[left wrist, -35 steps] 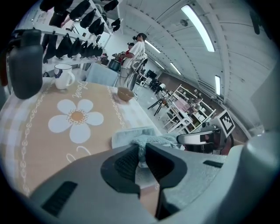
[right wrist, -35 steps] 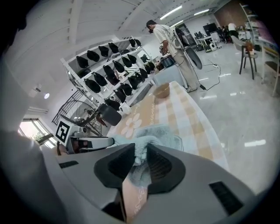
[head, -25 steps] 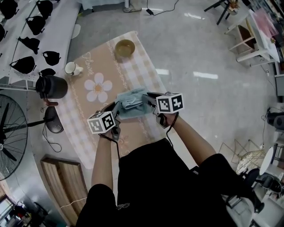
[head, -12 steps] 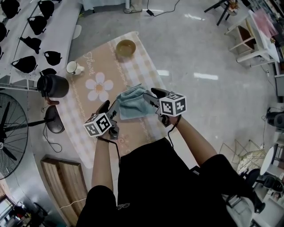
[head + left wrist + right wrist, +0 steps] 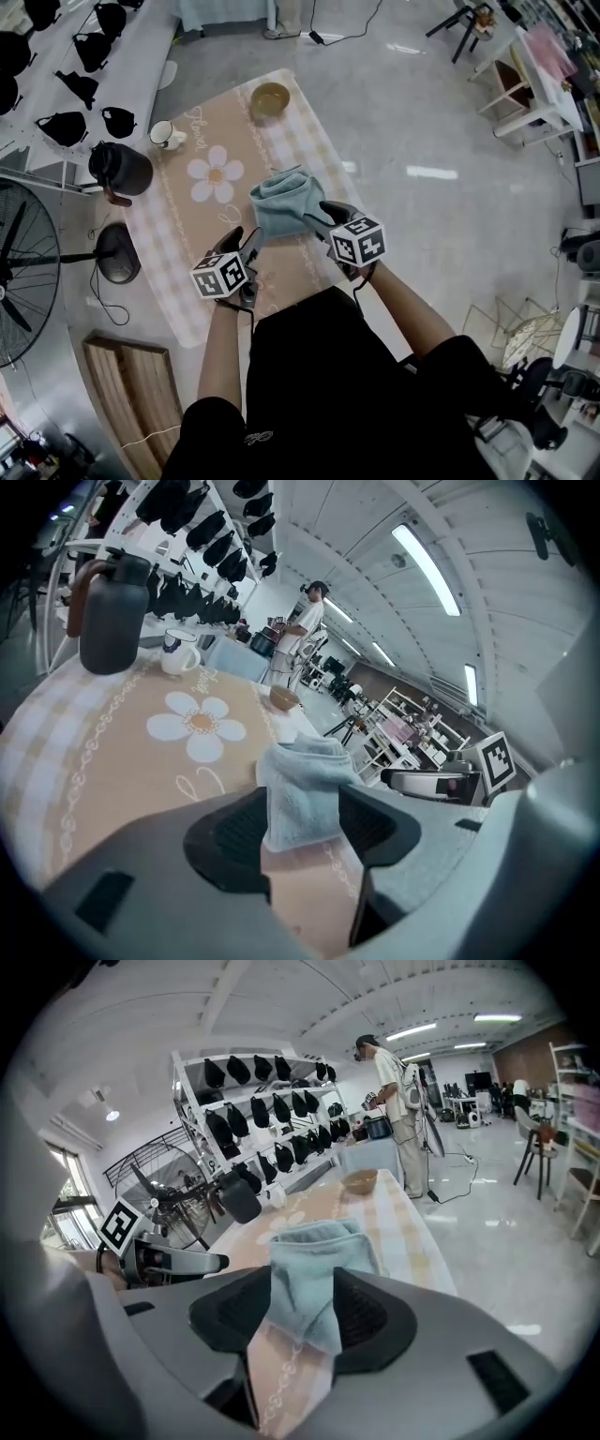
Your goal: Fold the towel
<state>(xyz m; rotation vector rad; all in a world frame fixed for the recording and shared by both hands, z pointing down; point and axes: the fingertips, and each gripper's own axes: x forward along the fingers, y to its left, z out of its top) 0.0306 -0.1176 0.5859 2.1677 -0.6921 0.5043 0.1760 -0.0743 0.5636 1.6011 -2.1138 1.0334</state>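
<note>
The light blue towel (image 5: 285,202) lies folded in a small bundle on the tan checked tablecloth (image 5: 211,127) with a white flower print. Both grippers sit just short of its near edge. My left gripper (image 5: 248,243) is at the towel's near left corner, open; in the left gripper view the towel (image 5: 305,778) shows in the gap of the left gripper (image 5: 302,822) with the pads off it. My right gripper (image 5: 319,216) is at the near right side, open; the towel (image 5: 314,1251) also lies ahead of the right gripper (image 5: 300,1312) in its own view.
A tan bowl (image 5: 269,98) stands at the table's far end, a white mug (image 5: 166,136) and a black jug (image 5: 122,169) at the left edge. A fan (image 5: 19,272) and a shelf of black caps (image 5: 56,56) stand left. A person (image 5: 398,1101) stands beyond the table.
Both grippers have opened, let go of the towel and drawn back toward me. The towel now lies folded on the cloth.
</note>
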